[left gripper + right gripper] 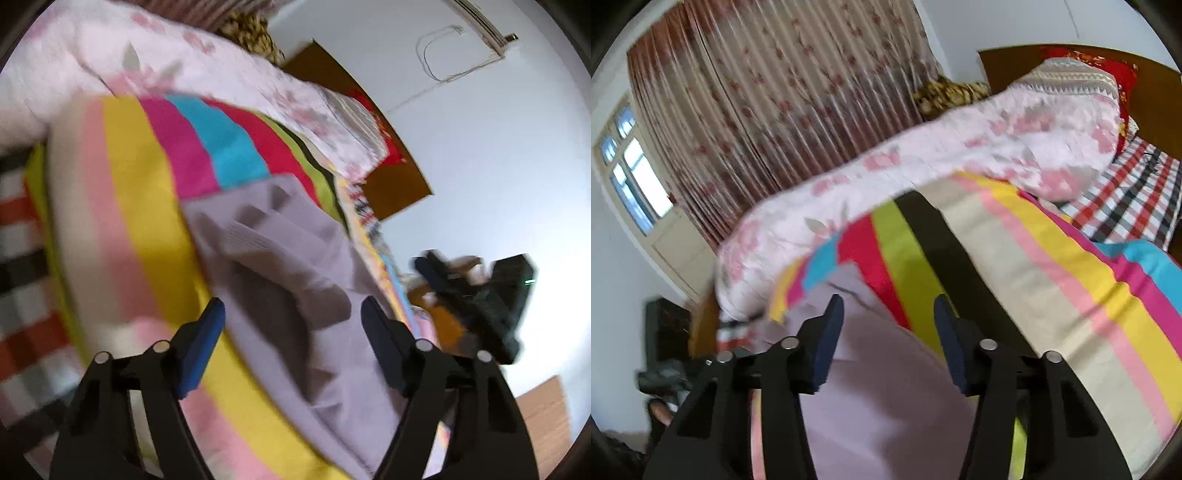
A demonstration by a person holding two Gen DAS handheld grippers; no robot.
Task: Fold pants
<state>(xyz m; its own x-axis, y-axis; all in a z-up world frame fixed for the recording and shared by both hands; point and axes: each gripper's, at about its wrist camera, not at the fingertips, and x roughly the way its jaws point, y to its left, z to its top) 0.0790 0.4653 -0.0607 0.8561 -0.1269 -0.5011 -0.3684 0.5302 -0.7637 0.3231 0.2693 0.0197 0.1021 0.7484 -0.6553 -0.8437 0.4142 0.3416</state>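
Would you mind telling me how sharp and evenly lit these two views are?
Left wrist: motion blur smears the striped blanket and grey pants; the wall glares bright. Right wrist: softer blur on the floral quilt, window overexposed, fisheye bending at edges.

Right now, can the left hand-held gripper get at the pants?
Probably yes: the left hand-held gripper stands open just above the pants on the striped blanket, with nothing between them.
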